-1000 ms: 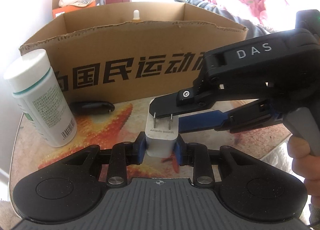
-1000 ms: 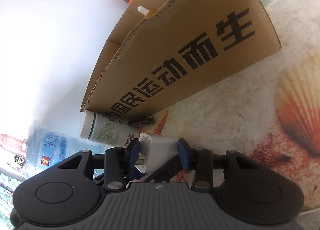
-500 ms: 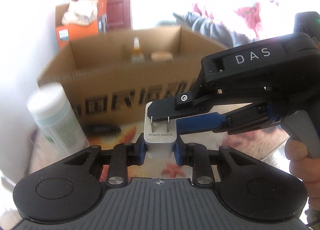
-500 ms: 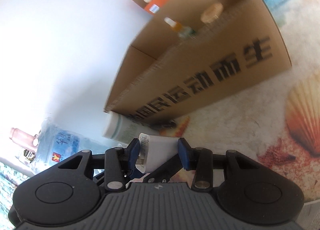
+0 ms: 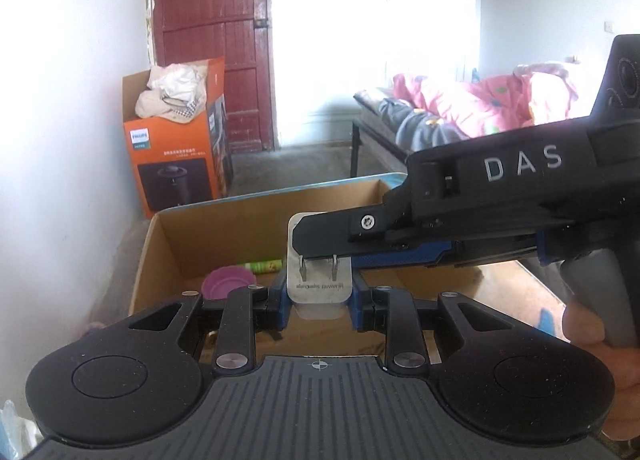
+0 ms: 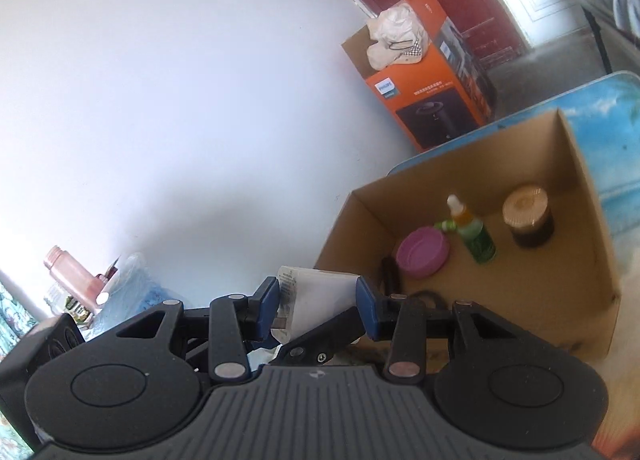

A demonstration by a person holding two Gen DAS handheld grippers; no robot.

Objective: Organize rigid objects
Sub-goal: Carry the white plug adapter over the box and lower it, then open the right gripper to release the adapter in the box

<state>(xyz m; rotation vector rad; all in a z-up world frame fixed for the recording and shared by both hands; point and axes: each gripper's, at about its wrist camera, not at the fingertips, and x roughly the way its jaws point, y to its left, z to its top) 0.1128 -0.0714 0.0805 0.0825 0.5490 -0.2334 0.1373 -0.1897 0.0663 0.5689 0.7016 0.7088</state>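
Note:
A white two-prong charger plug is held between both grippers above the near edge of an open cardboard box. My left gripper is shut on its body. My right gripper is shut on it too, reaching in from the right in the left wrist view; the plug also shows in the right wrist view. The box holds a purple lid, a green dropper bottle and a dark jar with a tan lid.
An orange Philips carton with cloth in it stands on the floor by the red door. A bed with pink bedding is at the right. A pink bottle and a plastic bag sit at far left.
Both grippers have lifted the plug from table height to above the box rim. The box interior now shows, and the white bottle on the table has dropped out of sight.

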